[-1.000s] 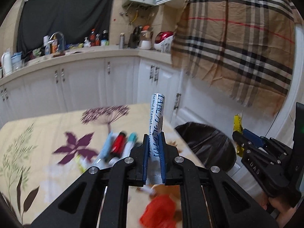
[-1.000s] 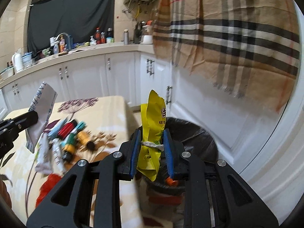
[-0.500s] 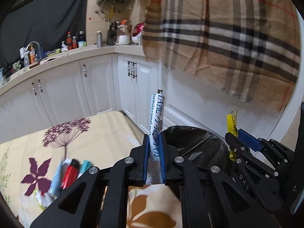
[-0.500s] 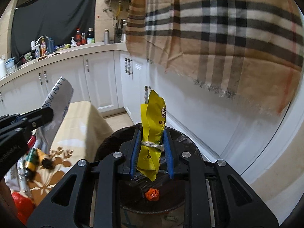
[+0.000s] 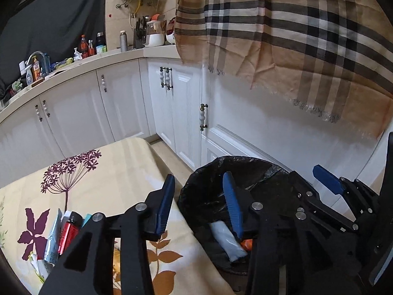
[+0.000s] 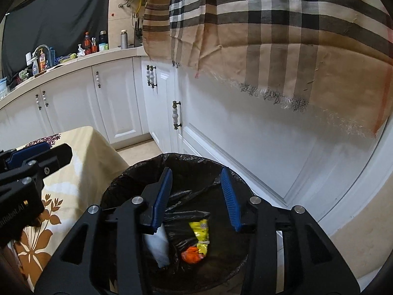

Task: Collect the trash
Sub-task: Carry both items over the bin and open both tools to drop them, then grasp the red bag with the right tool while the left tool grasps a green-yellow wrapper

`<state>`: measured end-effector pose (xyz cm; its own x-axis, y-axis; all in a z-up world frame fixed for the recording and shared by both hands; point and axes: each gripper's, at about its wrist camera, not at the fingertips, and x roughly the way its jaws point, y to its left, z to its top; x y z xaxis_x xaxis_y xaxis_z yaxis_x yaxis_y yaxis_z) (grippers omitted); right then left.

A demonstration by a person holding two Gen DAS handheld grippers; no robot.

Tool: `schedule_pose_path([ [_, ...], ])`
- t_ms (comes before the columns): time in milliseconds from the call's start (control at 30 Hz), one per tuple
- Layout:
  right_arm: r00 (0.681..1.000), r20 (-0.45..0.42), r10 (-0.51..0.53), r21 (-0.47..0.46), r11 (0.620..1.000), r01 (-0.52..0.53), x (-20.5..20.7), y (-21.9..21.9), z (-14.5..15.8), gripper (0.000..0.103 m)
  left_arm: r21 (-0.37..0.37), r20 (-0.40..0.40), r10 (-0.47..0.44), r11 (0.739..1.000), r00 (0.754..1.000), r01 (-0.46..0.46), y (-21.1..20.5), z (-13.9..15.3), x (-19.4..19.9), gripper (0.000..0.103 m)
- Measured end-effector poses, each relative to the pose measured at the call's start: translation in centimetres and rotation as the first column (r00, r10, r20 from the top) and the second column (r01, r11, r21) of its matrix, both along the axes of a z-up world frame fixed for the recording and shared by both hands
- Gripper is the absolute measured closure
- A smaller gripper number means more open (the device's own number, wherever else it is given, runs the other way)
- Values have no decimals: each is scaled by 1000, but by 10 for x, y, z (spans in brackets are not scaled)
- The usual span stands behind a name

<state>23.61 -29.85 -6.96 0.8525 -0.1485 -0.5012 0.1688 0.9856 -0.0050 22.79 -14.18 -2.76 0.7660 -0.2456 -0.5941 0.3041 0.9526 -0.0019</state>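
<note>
A black-lined trash bin [image 6: 137, 172] [image 5: 196, 191] stands on the floor beside the table. Inside lie a white wrapper [image 6: 158, 245] [image 5: 227, 239], a yellow wrapper [image 6: 202, 233] and an orange scrap [image 6: 190, 254] [image 5: 246, 243]. My right gripper [image 6: 196, 196] is open and empty above the bin. My left gripper [image 5: 200, 205] is open and empty over the bin's left rim and the table edge. The left gripper also shows at the left of the right wrist view [image 6: 36, 157]; the right gripper shows at the right of the left wrist view [image 5: 343, 204].
The table with a floral cloth [image 5: 110, 172] holds several tubes and bottles [image 5: 63, 233] at its left. White cabinets [image 5: 122, 103] and a cluttered counter [image 5: 73, 59] run behind. A plaid cloth [image 5: 282, 29] hangs over the right cabinets.
Both grippers swung right from the table to the bin and opened. The white wrapper and the yellow wrapper dropped into the bin.
</note>
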Motion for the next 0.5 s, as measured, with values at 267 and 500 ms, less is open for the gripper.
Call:
schedule_pose_path([
  [267,1000,15,19,5,1000,-19,-24,12,16,53,-24,23,44,999,999,-43,25,19,-15,56],
  [500,997,19,81,30,996,-81,-54,41,28,53,-39,33,131,991,991,-129,75,29,-43,52],
])
